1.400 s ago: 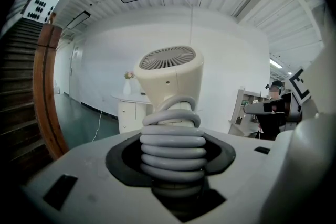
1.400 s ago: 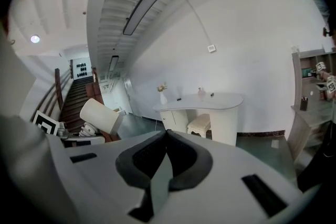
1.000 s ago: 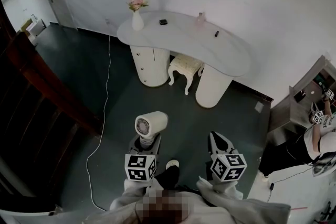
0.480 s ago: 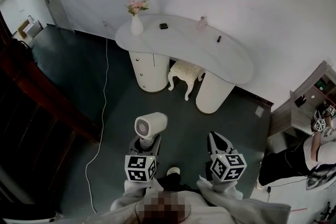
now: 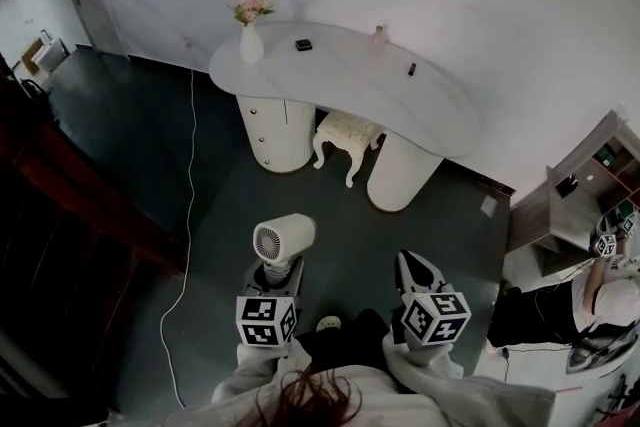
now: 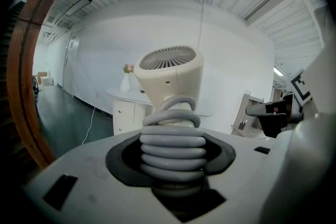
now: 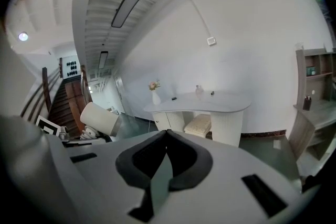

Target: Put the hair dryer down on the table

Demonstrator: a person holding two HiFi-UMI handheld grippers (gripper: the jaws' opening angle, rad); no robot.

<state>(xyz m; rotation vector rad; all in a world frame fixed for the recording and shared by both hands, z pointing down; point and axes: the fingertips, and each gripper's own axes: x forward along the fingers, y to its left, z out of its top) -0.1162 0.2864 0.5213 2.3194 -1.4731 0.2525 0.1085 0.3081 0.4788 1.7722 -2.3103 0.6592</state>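
You held the hair dryer (image 5: 283, 240) upright, its handle clamped in your left gripper (image 5: 277, 275), well apart from the table (image 5: 350, 85). Your right gripper (image 5: 413, 267) was closed and empty. Set-down not yet done.

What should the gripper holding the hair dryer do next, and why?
Probably carry it forward toward the white table. The left gripper grips the hair dryer by its cord-wrapped handle, and the table stands well ahead, too far to set it down.
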